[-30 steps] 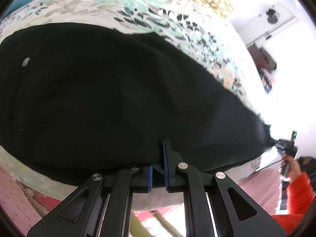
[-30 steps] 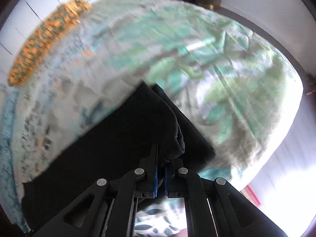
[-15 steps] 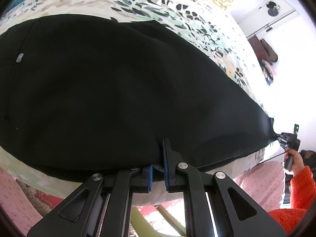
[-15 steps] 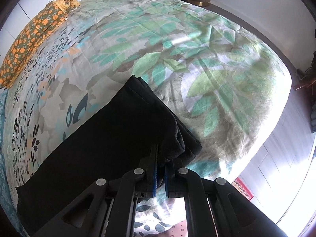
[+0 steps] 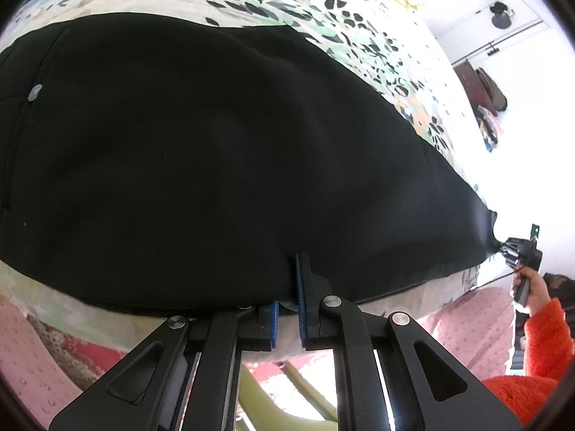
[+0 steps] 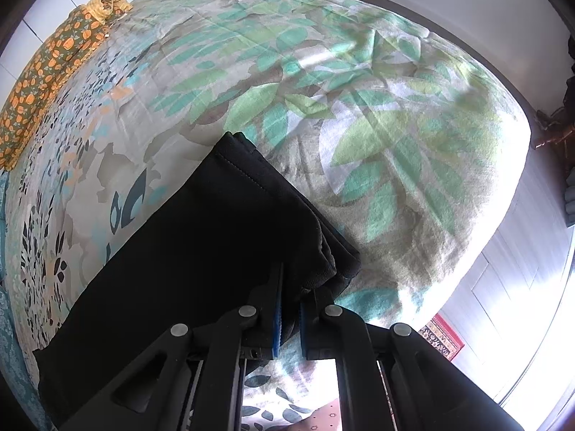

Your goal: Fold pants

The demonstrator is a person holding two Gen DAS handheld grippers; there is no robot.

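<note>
Your left gripper (image 5: 287,309) and right gripper (image 6: 289,309) both pinch the near edge of the pants (image 5: 215,151) on the bed (image 6: 359,89) (legs stacked); uneven lifting could skew the layers.

The pants (image 5: 222,165) run off the left edge of the left wrist view, so the waist end is cut short there; in the right wrist view they leave the frame at the lower left, under the right gripper (image 6: 287,309). The left gripper (image 5: 287,309) has its left fingertip buried under the black cloth. Both gripper bodies are cut by the bottom edge. At the far right of the left view, a hand (image 5: 532,287) and orange sleeve (image 5: 546,341) are small and half out of frame. The window side is blown out white; the wall clutter (image 5: 485,86) at upper right is too small to name
</note>
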